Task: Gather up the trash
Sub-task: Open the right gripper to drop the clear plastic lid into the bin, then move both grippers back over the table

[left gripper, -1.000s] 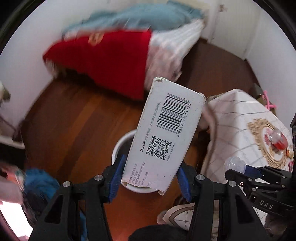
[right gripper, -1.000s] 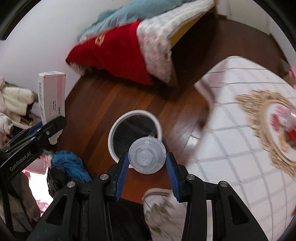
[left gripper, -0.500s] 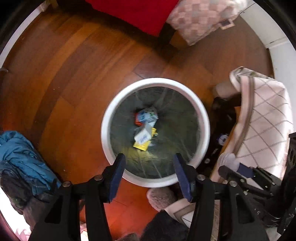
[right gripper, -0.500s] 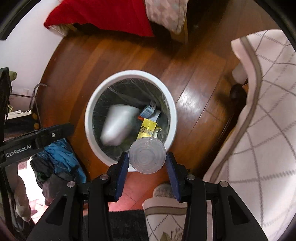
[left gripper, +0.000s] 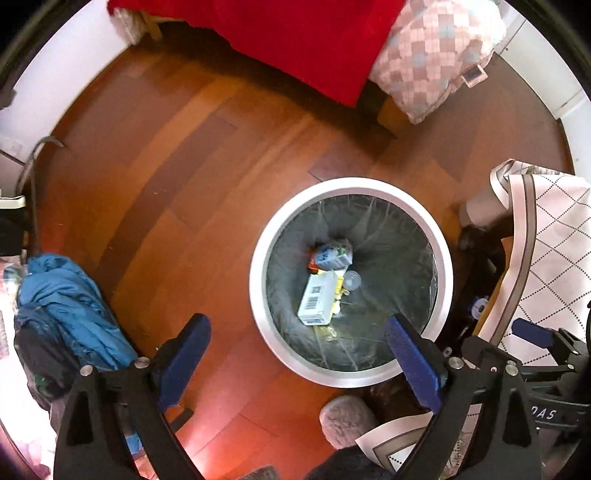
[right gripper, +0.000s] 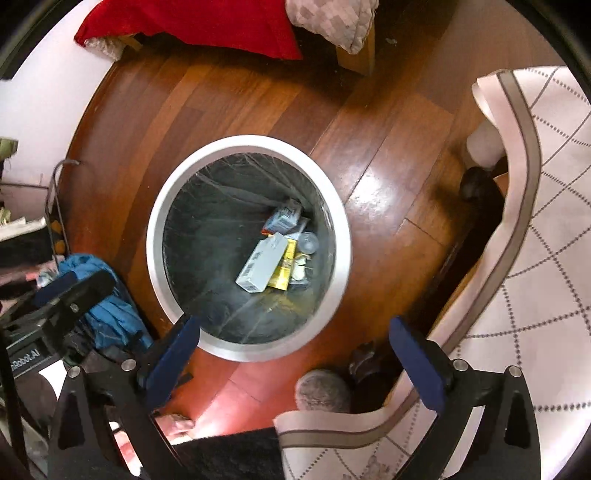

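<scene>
A white-rimmed round bin [left gripper: 258, 258] [right gripper: 155, 236] with a dark liner stands on the wooden floor below both grippers. Inside it lie the white barcode box [left gripper: 319, 300] [right gripper: 262, 264], a clear plastic cup [left gripper: 352, 280] [right gripper: 308, 242], a blue-and-white carton [left gripper: 332, 254] [right gripper: 284, 218] and a yellow packet [right gripper: 282, 273]. My left gripper [left gripper: 299, 354] points down over the bin's near rim, its jaws opening wide with nothing between them. My right gripper [right gripper: 295, 354] hangs over the near rim too, jaws opening wide and empty.
A table with a white diamond-pattern cloth [left gripper: 554, 251] [right gripper: 535, 206] stands right of the bin. Blue clothing [left gripper: 70, 306] [right gripper: 107, 310] is heaped on the left. A bed with a red blanket [left gripper: 306, 40] [right gripper: 192, 26] lies beyond. A grey slipper [left gripper: 347, 421] [right gripper: 321, 391] sits near the bottom.
The left gripper let go of the barcode box, which now lies in the bin. The right gripper opened and its clear cup dropped in beside the box. Both grippers sank toward the bin.
</scene>
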Available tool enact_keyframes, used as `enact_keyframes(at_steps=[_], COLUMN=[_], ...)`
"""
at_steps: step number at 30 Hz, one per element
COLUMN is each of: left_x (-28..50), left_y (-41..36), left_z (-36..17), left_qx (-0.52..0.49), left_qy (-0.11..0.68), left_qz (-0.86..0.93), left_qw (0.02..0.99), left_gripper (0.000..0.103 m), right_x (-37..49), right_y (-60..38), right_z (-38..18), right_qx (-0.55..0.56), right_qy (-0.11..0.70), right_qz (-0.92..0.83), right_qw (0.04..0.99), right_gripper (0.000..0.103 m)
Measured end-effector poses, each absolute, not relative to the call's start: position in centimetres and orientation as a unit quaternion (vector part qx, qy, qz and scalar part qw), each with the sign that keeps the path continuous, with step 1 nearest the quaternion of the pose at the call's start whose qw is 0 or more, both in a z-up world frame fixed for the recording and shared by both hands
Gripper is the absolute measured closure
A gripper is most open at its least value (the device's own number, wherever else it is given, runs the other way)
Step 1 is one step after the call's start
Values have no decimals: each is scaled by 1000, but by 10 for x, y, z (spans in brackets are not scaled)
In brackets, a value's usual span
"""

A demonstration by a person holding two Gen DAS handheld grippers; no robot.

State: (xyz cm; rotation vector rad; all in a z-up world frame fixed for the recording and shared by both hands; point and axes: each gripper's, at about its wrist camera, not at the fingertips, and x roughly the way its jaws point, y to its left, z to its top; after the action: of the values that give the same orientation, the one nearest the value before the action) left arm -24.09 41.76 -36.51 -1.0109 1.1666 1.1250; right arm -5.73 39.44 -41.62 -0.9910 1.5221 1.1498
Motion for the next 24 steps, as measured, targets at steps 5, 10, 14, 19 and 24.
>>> enact_keyframes(at_steps=[5, 10, 14, 19, 24], left_x=[-241, -243, -246, -248, -249], left_y=[399, 386, 376, 361, 342], left_z=[-353, -341, -329, -308, -280], left_qx=[-415, -409, -407, -394, -378], left_qy=[493, 488, 483, 475, 461], left_qz=[495, 502, 506, 514, 523], left_qw=[583, 585, 588, 596, 609], left_gripper=[6, 6, 6, 6, 6], right_x=[-61, -61, -61, -65, -67], right_y=[377, 364, 355, 341, 325], right_z=[-401, -387, -374, -348, -311], right_qx=[-425, -429, -422, -410, -392], right_qy=[593, 580, 578, 568, 553], right_qz=[471, 469, 472, 485, 505], right_qw=[496, 510, 515, 523, 534], right_gripper=[0, 0, 0, 0, 0])
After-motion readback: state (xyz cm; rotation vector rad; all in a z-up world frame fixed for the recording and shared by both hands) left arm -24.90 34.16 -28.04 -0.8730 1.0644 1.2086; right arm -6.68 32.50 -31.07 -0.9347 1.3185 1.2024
